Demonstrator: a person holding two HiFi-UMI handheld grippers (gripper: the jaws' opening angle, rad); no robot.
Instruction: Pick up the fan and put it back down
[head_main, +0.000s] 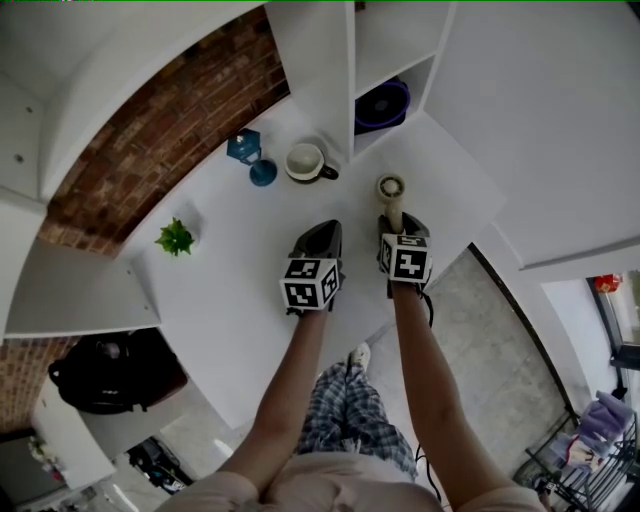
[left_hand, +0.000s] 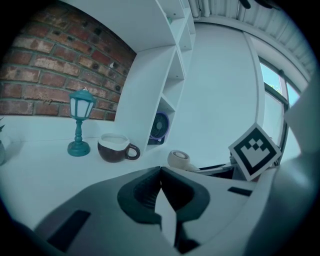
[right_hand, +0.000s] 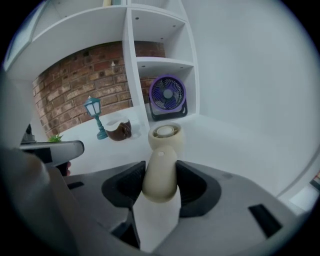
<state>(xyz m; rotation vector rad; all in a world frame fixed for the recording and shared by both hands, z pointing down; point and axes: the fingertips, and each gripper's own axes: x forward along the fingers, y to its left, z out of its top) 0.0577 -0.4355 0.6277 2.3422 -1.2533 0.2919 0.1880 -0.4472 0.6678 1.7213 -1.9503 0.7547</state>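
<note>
One step looks done: the right gripper (right_hand: 160, 182) has its jaws clamped on the handle of the fan (right_hand: 162, 150). The lift and the setting down are left, I judge. Whether the fan is clear of the desk (head_main: 240, 280) yet I cannot tell. It is a small cream hand fan with a smooth, rounded handle that widens toward the jaws. Its round head pokes out just ahead of the gripper. The left gripper (left_hand: 160, 172) hangs beside the right one, jaws together on nothing.
</note>
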